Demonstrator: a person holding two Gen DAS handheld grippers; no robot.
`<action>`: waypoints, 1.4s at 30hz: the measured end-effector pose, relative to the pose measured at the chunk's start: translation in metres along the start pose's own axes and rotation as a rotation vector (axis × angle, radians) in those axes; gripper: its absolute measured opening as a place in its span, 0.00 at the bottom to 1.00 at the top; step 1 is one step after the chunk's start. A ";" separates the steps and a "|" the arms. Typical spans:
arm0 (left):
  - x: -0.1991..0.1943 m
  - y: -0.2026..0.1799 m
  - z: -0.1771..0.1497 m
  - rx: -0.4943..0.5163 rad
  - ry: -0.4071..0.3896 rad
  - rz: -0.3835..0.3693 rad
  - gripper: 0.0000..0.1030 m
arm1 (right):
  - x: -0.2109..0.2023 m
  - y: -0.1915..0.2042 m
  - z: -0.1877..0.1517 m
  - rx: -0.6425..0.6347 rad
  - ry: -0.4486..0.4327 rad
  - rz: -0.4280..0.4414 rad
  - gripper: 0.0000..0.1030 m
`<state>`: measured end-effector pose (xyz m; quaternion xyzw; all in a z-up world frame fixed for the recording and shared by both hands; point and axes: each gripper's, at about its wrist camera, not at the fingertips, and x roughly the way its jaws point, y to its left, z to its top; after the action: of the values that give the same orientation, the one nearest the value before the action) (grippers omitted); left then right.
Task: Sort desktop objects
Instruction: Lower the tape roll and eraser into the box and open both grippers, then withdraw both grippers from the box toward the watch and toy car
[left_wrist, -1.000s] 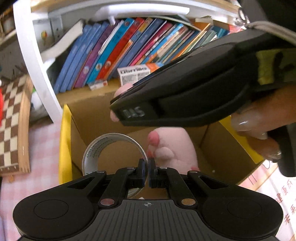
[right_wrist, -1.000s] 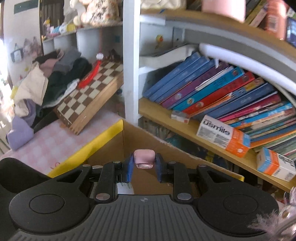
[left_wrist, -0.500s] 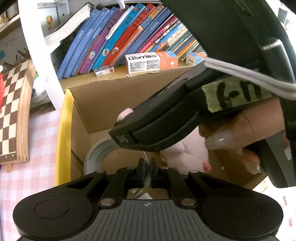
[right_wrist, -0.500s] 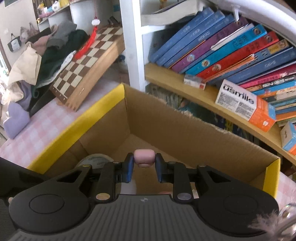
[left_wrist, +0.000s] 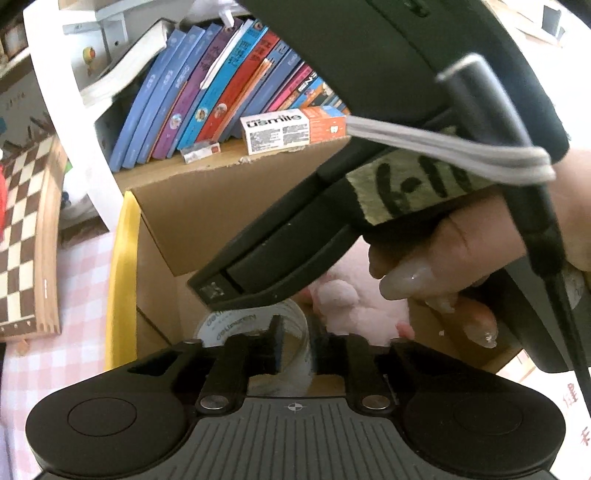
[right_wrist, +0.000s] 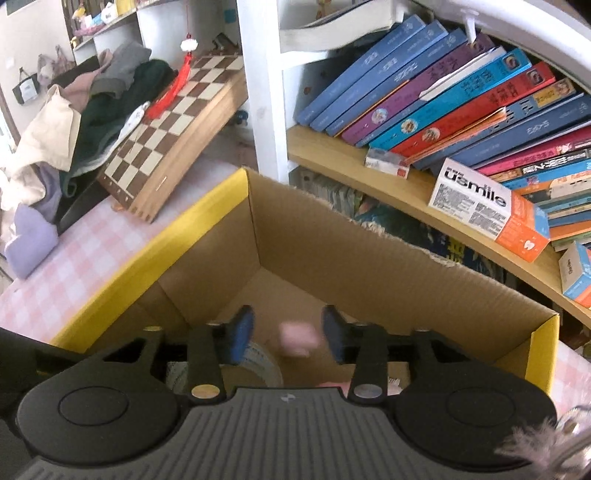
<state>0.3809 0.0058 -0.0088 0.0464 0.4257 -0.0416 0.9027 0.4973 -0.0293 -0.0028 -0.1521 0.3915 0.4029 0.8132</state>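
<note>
An open cardboard box (right_wrist: 369, 266) with yellow edges stands below both grippers. My right gripper (right_wrist: 286, 338) is open over it. A small pink block (right_wrist: 297, 338), blurred, hangs loose between its blue pads (right_wrist: 240, 334), touching neither. My left gripper (left_wrist: 299, 347) is open too, low inside the box (left_wrist: 207, 218). The clear tape roll (left_wrist: 255, 332) stands there with its wall between the fingers, and also shows in the right wrist view (right_wrist: 258, 360). A pink plush toy (left_wrist: 351, 306) lies beside the roll. The right gripper's body (left_wrist: 295, 251) and a hand (left_wrist: 461, 254) fill the upper right.
A white and wood bookshelf (right_wrist: 406, 192) with slanted books (right_wrist: 443, 96) and a usmile carton (right_wrist: 484, 210) stands just behind the box. A chessboard (right_wrist: 177, 122) and a pile of clothes (right_wrist: 74, 122) lie to the left on the pink checked cloth (right_wrist: 92, 251).
Both grippers came down over the box and opened. The right one let go of the pink block. The left one let go of the tape roll's wall.
</note>
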 end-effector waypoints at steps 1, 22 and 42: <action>-0.001 -0.001 0.000 0.002 -0.006 0.005 0.32 | -0.001 0.000 0.000 0.004 -0.004 0.002 0.46; -0.048 -0.011 -0.010 -0.010 -0.135 0.069 0.73 | -0.057 0.015 -0.001 0.030 -0.129 -0.039 0.83; -0.120 0.002 -0.051 -0.055 -0.278 0.086 0.81 | -0.139 0.049 -0.043 0.040 -0.287 -0.166 0.86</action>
<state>0.2661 0.0178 0.0514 0.0336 0.2950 0.0030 0.9549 0.3858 -0.0971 0.0781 -0.1087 0.2652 0.3443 0.8940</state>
